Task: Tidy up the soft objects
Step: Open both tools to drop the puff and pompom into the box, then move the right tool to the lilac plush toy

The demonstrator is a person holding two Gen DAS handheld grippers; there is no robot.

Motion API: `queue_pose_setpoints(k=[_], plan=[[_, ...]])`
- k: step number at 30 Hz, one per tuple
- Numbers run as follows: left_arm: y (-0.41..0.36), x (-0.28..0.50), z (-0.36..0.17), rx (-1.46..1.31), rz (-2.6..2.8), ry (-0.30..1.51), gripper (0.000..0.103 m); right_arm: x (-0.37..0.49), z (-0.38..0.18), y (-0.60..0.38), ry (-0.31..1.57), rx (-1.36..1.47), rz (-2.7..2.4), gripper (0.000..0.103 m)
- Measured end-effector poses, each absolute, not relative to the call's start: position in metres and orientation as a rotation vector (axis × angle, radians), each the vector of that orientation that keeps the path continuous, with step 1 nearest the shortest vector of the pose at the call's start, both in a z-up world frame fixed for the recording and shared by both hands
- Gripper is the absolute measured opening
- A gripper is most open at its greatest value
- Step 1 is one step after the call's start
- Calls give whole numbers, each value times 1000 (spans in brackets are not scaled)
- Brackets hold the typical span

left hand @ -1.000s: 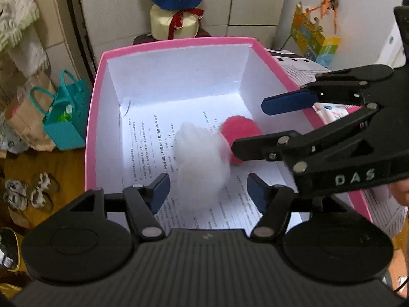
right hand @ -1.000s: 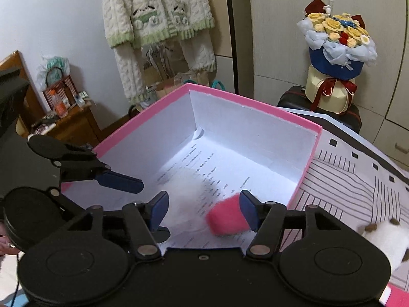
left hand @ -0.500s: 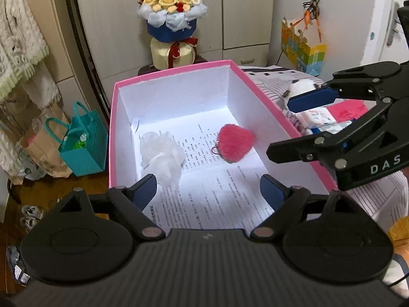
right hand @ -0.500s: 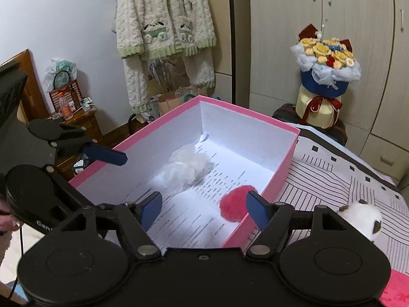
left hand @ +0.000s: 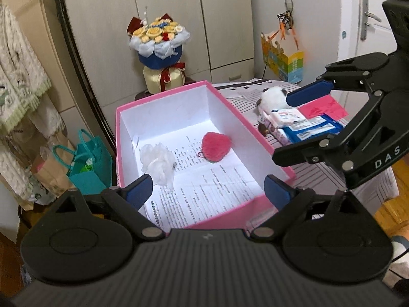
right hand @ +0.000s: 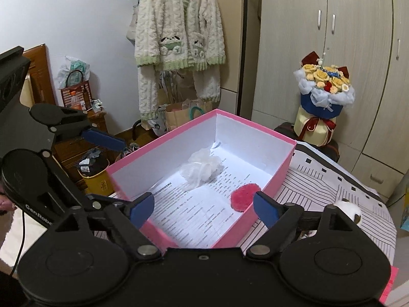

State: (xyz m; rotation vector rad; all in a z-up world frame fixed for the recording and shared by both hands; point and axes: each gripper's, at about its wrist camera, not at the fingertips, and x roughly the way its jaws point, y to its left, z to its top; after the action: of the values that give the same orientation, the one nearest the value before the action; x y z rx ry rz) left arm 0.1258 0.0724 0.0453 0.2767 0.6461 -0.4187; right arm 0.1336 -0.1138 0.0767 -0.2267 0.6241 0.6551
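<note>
While both sets of jaws are opening, nothing sits between them. The left gripper (left hand: 208, 190) hangs spread wide over the near end of the pink box (left hand: 255, 130), its 2 blue pads clear of everything. The right gripper (right hand: 203, 206) is spread just as wide over the same near end, also touching nothing; from the left wrist view it juts in from the right, above the box's right wall.

Printed paper (left hand: 204, 186) lines the box floor. On it lie 2 soft things, near each other but apart: a white crumpled puff (left hand: 158, 160) by the left wall and a red plush heart (left hand: 216, 145) toward the right wall, with a small loop at its edge.

Beyond the right wall, on a striped cloth (right hand: 332, 186), a white plush toy (left hand: 274, 99) rests beside a stack of tissue packs (left hand: 299, 124); the right gripper's upper finger partly covers them. A pink sheet (left hand: 324, 106) lies just behind the packs.

Left of the box, lower down, stands a teal bag (left hand: 88, 163) beside brown paper bags. Farther back a flower bouquet (left hand: 159, 56) stands before the pale cupboards (left hand: 166, 12), and a fleecy garment (right hand: 179, 33) hangs on the wall.
</note>
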Motion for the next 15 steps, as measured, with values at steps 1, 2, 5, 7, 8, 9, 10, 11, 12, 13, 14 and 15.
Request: queue_pose_setpoints(k=[1, 2, 5, 7, 8, 9, 10, 11, 12, 13, 14, 15], plan=[[71, 120, 47, 287, -422, 637, 96, 130, 78, -115, 625, -227, 653, 93], [70, 114, 49, 295, -423, 627, 96, 125, 79, -117, 623, -226, 649, 93], [66, 96, 53, 317, -436, 596, 98, 108, 84, -126, 606, -232, 648, 95], [63, 85, 56, 326, -445, 584, 100, 98, 86, -133, 595, -230, 644, 96], [62, 81, 57, 329, -450, 581, 100, 93, 87, -137, 592, -225, 641, 96], [60, 77, 58, 334, -457, 579, 100, 88, 88, -142, 592, -219, 639, 96], [58, 73, 59, 339, -466, 579, 100, 83, 88, -147, 590, -214, 637, 97], [56, 69, 60, 341, -475, 581, 100, 78, 88, -152, 587, -211, 632, 97], [54, 65, 60, 342, -486, 584, 100, 73, 88, -157, 583, -209, 627, 97], [52, 60, 60, 344, -497, 587, 100, 68, 88, -162, 580, -206, 622, 97], [49, 56, 60, 348, -510, 588, 100, 62, 87, -168, 576, -202, 614, 97], [47, 52, 60, 352, -519, 586, 100, 57, 86, -173, 573, -199, 606, 97]])
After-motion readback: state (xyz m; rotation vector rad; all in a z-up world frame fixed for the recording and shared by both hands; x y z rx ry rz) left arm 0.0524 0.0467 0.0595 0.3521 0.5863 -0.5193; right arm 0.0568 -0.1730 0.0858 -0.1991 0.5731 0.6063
